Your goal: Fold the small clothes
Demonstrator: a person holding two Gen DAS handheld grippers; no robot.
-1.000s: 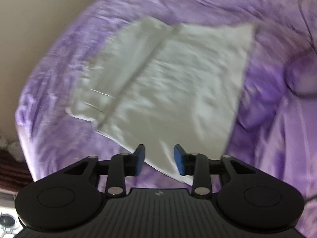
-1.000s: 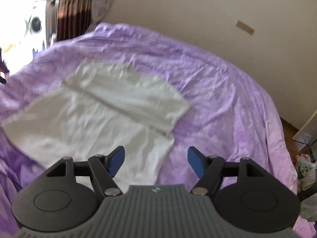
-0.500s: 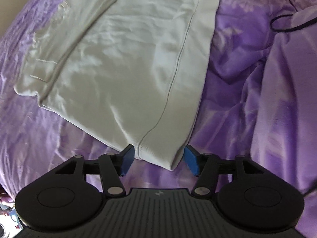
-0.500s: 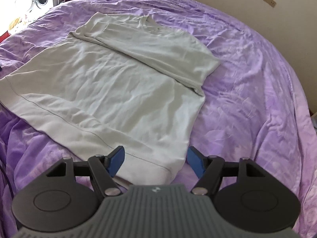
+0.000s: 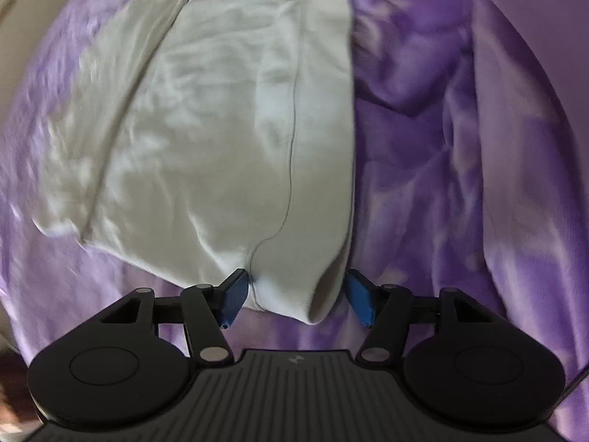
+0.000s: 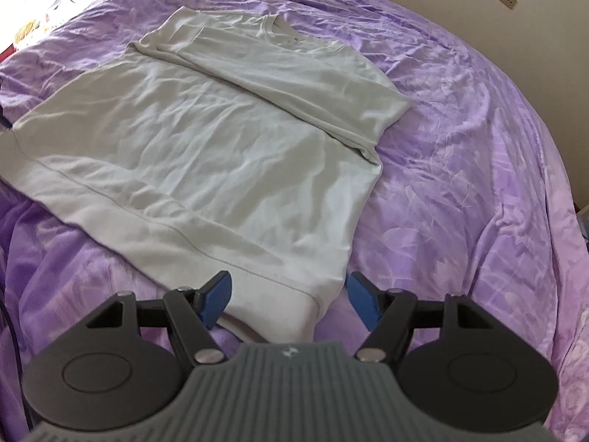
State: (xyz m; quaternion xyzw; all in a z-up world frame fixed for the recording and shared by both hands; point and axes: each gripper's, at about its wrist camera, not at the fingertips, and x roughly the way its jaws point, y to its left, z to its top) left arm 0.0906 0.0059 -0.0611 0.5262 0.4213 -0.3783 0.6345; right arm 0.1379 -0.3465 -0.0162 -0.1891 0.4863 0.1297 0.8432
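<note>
Pale grey-white cotton T-shirt (image 6: 206,154) lies flat on a rumpled purple bedspread (image 6: 460,191), sleeves folded in. Left gripper (image 5: 294,296) — jaws opening — straddles one hem corner, the left blue pad (image 5: 233,300) just at the cloth, nothing pinched. Right gripper (image 6: 291,300) stands spread wide around the other hem corner — pads clear of the fabric.
</note>
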